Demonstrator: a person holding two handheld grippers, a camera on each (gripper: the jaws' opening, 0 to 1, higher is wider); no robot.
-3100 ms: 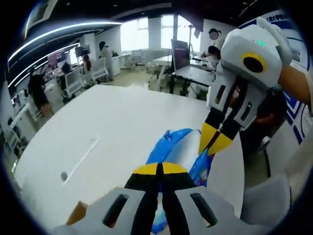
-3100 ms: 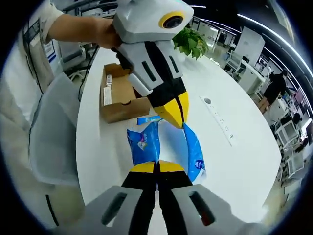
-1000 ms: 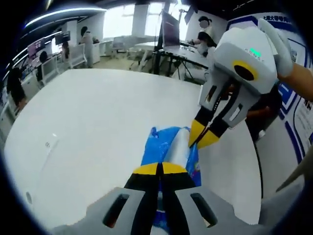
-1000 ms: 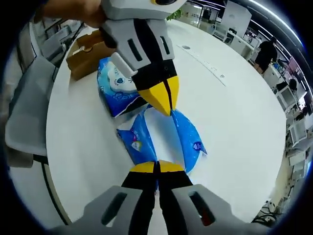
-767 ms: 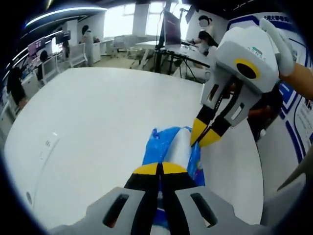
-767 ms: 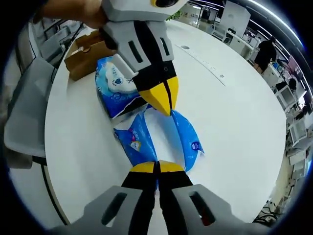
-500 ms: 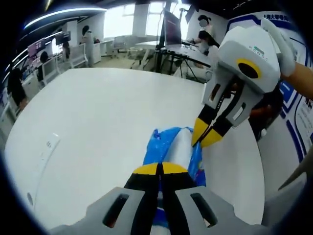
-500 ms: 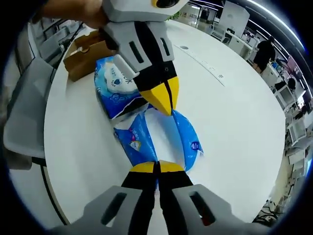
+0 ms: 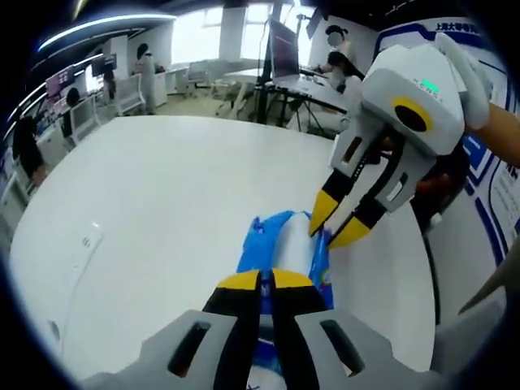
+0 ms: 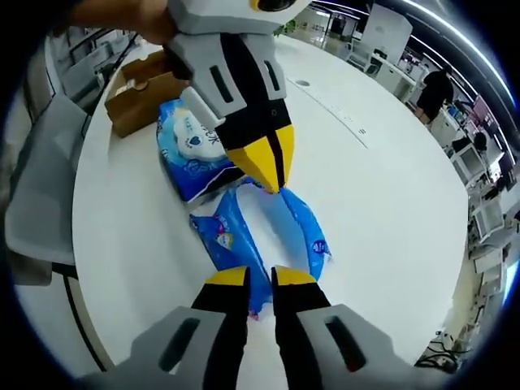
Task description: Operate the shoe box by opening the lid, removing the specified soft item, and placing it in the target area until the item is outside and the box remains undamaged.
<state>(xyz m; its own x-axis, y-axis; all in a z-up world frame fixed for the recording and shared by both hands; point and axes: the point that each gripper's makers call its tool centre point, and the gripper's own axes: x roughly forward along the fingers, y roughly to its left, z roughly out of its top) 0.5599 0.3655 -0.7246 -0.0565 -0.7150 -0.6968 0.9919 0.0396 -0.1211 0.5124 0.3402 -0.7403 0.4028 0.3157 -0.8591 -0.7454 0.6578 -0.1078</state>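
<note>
Blue pack [image 10: 268, 223] lies on the white tabletop [image 10: 390, 195], just ahead of the right hand-held gripper [image 10: 260, 276], whose jaws stand spread apart beside its near end. The left hand-held gripper [image 10: 262, 172], jaws pressed together, pinches its far end. Beyond sits the brown shoe box [image 10: 142, 97].

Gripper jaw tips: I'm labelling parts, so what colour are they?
Yellow on black, clearest on the left gripper in the right gripper view.
</note>
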